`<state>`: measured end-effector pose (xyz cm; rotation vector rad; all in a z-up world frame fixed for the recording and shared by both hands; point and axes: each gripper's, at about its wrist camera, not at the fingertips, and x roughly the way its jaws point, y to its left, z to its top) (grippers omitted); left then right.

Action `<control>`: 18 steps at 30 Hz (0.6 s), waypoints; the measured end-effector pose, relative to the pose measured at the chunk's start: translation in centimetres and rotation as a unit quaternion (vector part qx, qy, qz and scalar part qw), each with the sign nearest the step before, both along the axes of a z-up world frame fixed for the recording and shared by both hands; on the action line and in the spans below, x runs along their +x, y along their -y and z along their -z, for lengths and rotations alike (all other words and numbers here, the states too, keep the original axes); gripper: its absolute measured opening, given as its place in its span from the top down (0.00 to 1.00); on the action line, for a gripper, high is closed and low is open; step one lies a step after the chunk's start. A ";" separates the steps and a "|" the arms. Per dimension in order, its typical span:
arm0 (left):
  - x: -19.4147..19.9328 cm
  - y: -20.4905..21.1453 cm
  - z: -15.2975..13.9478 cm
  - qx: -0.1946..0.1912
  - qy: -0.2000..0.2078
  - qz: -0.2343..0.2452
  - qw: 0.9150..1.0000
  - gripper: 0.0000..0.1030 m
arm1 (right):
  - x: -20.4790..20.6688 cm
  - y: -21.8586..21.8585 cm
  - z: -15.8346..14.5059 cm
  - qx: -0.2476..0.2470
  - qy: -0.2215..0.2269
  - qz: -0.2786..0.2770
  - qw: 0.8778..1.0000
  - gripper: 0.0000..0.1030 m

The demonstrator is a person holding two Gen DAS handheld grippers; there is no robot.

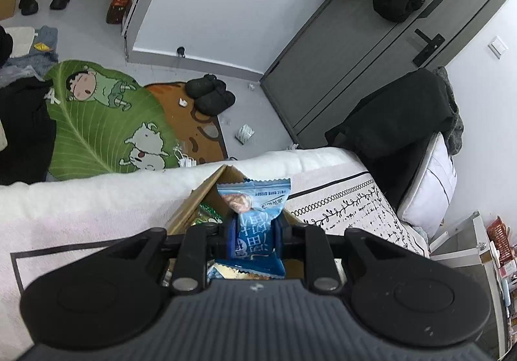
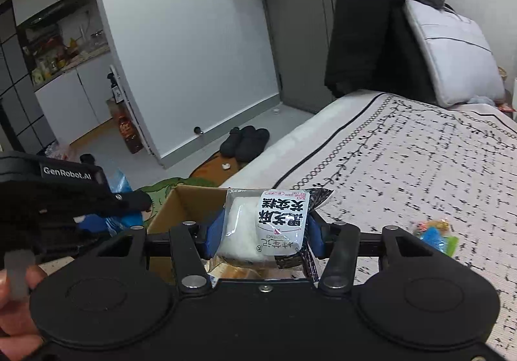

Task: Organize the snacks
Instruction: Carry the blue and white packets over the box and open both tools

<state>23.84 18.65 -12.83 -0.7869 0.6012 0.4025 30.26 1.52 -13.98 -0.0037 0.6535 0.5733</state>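
Observation:
My left gripper (image 1: 253, 236) is shut on a blue snack packet (image 1: 255, 219), held upright above an open cardboard box (image 1: 197, 199) on the bed. A green packet (image 1: 206, 215) and other wrappers lie inside the box. In the right wrist view, my right gripper (image 2: 263, 232) is shut on a white rice-cake packet with black lettering (image 2: 268, 225), its blue pads pressing both sides. It hangs over the same cardboard box (image 2: 181, 209). The left gripper's body (image 2: 64, 196) and a hand (image 2: 13, 303) show at the left edge.
The box sits on a bed with a patterned cover (image 2: 420, 173). A small colourful snack (image 2: 436, 235) lies on the cover to the right. On the floor beyond are a cartoon rug (image 1: 106, 122) and black slippers (image 1: 210, 93). A chair with dark clothes (image 1: 400, 115) stands at the bed's end.

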 end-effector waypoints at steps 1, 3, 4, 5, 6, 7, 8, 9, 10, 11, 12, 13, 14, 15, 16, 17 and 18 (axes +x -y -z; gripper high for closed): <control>0.1 0.0 0.1 -0.003 -0.003 -0.001 1.000 0.79 | 0.1 -0.2 0.0 0.001 -0.001 -0.001 1.000 0.51; 0.2 -0.1 0.3 -0.014 -0.006 -0.001 1.000 0.75 | 0.3 -0.6 0.1 0.002 -0.004 -0.003 1.000 0.51; 0.2 -0.2 0.4 -0.020 -0.007 -0.002 1.000 0.75 | 0.5 -0.8 0.1 0.002 -0.005 -0.004 1.000 0.51; 0.2 -0.3 0.4 -0.025 -0.010 -0.002 1.000 0.74 | 0.5 -1.0 0.2 0.003 -0.005 -0.004 1.000 0.51; 0.3 -0.3 0.5 -0.028 -0.014 -0.004 0.999 0.72 | 0.6 -1.2 0.2 0.005 -0.006 -0.005 1.000 0.51; 0.2 -0.4 0.6 -0.029 -0.016 -0.006 0.999 0.71 | 0.7 -1.4 0.2 0.007 -0.007 -0.007 1.000 0.51; 0.2 -0.4 0.6 -0.030 -0.017 -0.008 0.999 0.67 | 0.7 -1.6 0.2 0.008 -0.007 -0.008 1.000 0.51; 0.1 -0.4 0.6 -0.029 -0.016 -0.010 0.999 0.66 | 0.8 -1.8 0.2 0.009 -0.007 -0.010 1.000 0.51; 0.0 -0.5 0.5 -0.029 -0.014 -0.012 0.999 0.65 | 0.9 -2.1 0.2 0.009 -0.007 -0.012 1.000 0.51; 0.0 -0.5 0.5 -0.029 -0.013 -0.012 0.999 0.64 | 0.9 -2.3 0.2 0.009 -0.007 -0.012 1.000 0.51; -0.1 -0.5 0.4 -0.028 -0.013 -0.014 0.999 0.61 | 1.0 -2.5 0.3 0.010 -0.008 -0.013 1.000 0.51; -0.2 -0.5 0.3 -0.027 -0.011 -0.016 0.999 0.59 | 1.2 -2.6 0.3 0.012 -0.010 -0.016 1.000 0.51; -0.3 -0.5 0.3 -0.026 -0.011 -0.019 0.999 0.55 | 1.3 -2.8 0.2 0.014 -0.012 -0.019 1.000 0.50; -0.4 -0.6 0.2 -0.024 -0.010 -0.022 0.999 0.53 | 1.5 -3.1 0.1 0.015 -0.012 -0.022 1.000 0.50; -0.4 -0.7 0.2 -0.024 -0.011 -0.026 0.999 0.53 | 1.6 -3.3 0.1 0.016 -0.012 -0.026 0.999 0.48; -0.5 -0.8 0.2 -0.025 -0.011 -0.030 0.999 0.53 | 1.7 -3.4 0.0 0.018 -0.013 -0.028 0.999 0.46; -0.5 -0.8 0.3 -0.026 -0.011 -0.034 0.999 0.52 | 1.8 -3.4 0.0 0.021 -0.011 -0.025 0.999 0.46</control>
